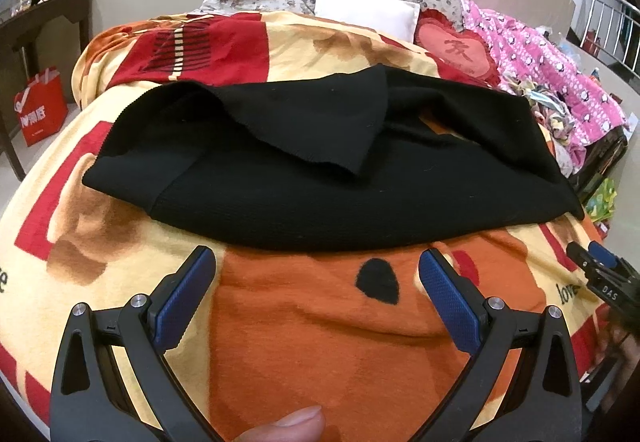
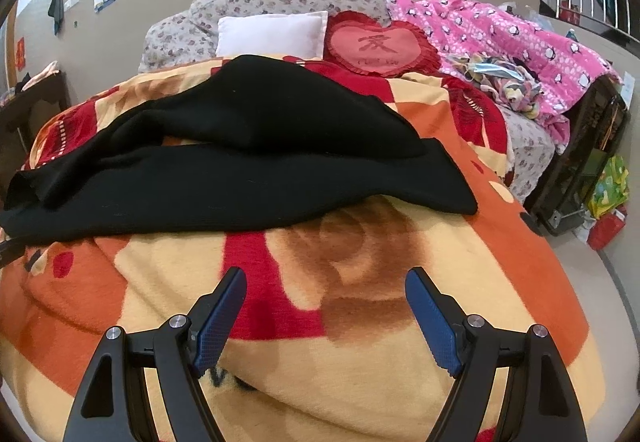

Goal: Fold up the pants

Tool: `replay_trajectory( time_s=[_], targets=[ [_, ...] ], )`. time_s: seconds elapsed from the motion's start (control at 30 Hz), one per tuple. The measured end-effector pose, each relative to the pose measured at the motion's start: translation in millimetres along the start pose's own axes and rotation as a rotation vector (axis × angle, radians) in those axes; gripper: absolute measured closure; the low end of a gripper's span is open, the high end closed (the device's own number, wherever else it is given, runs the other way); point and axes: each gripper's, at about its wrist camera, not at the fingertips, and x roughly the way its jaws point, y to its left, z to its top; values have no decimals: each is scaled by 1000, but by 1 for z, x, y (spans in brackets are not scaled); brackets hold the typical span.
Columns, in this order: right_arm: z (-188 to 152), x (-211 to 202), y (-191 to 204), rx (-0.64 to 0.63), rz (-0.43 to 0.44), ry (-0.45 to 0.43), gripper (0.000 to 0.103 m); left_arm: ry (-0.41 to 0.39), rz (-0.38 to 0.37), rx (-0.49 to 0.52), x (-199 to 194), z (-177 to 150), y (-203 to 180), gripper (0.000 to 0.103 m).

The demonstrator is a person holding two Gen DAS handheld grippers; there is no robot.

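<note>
Holding both my left tongs [image 1: 316,294] and right tongs [image 2: 326,314] apart and empty short of the black pants [image 1: 320,178], I risk pinching the blanket [image 1: 320,342] too, since the fuzzy blanket bunches under the hem.

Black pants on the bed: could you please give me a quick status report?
Left hand-held gripper open, right hand-held gripper open, both empty. Black pants rumpled on blanket, untouched. Nothing in the way.
</note>
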Motion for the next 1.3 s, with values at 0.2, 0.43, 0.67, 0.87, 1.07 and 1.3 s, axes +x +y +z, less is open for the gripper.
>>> replay_trajectory(
  time_s=[0.2, 0.43, 0.67, 0.87, 1.07, 1.3],
  targets=[
    [-1, 2, 1, -2, -42, 7, 23, -10, -44, -19, -2, -1, 3, 1],
    [-1, 1, 2, -3, -92, 6, 23, -38, -63, -12, -6, 0, 3, 1],
    [0, 1, 4, -12, -127, 12, 23, -58, -69, -10, -9, -1, 3, 1],
    [0, 1, 5, -16, -134, 14, 23, -69, -64, -1, -10, -2, 1, 1],
    [0, 1, 5, -13, -131, 13, 23, -74, -59, -1, -11, -2, 0, 1],
    [0, 2, 3, 1, -113, 17, 23, -78, -15, 8, -25, 2, 7, 1]
  ],
)
